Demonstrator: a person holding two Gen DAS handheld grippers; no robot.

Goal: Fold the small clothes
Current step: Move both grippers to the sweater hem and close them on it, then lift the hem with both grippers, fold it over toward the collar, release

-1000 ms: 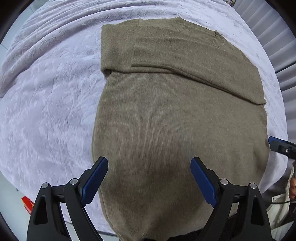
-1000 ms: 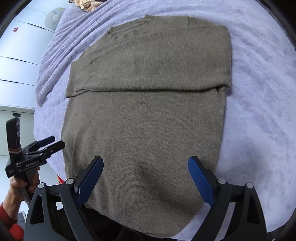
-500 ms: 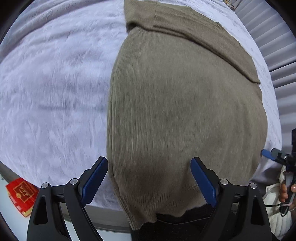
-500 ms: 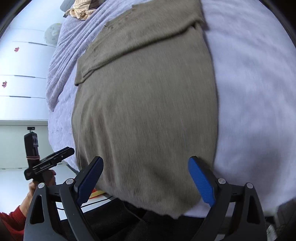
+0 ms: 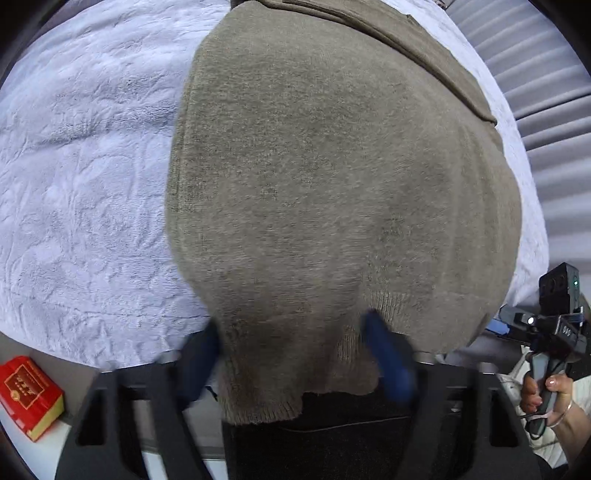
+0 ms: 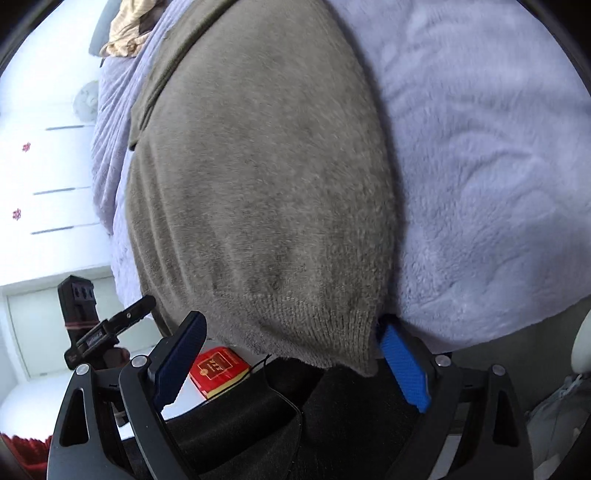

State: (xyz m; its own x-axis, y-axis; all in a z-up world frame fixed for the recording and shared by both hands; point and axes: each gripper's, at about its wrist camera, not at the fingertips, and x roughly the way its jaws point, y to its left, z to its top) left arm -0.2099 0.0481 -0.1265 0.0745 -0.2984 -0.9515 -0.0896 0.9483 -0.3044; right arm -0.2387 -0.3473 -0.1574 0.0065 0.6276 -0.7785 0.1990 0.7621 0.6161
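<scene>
An olive-brown knit sweater (image 5: 332, 177) lies flat on a white textured bedspread (image 5: 81, 192), its sleeves folded across the chest at the far end. It also shows in the right wrist view (image 6: 258, 177). Its ribbed hem hangs over the bed's near edge. My left gripper (image 5: 295, 354) is open, its blue fingers on either side of the hem's left corner, blurred. My right gripper (image 6: 291, 350) is open, its fingers on either side of the hem's right corner. The cloth hangs between both pairs of fingers.
A red box (image 5: 29, 395) lies on the floor at the left of the bed; it also shows in the right wrist view (image 6: 218, 369). A beige cloth (image 6: 125, 33) lies at the far end of the bed. Grey curtains (image 5: 535, 74) hang at the right.
Both grippers have dropped and pulled back toward the bed's near edge, coming in around the sweater's hem. The left fingers have closed in somewhat on the hem.
</scene>
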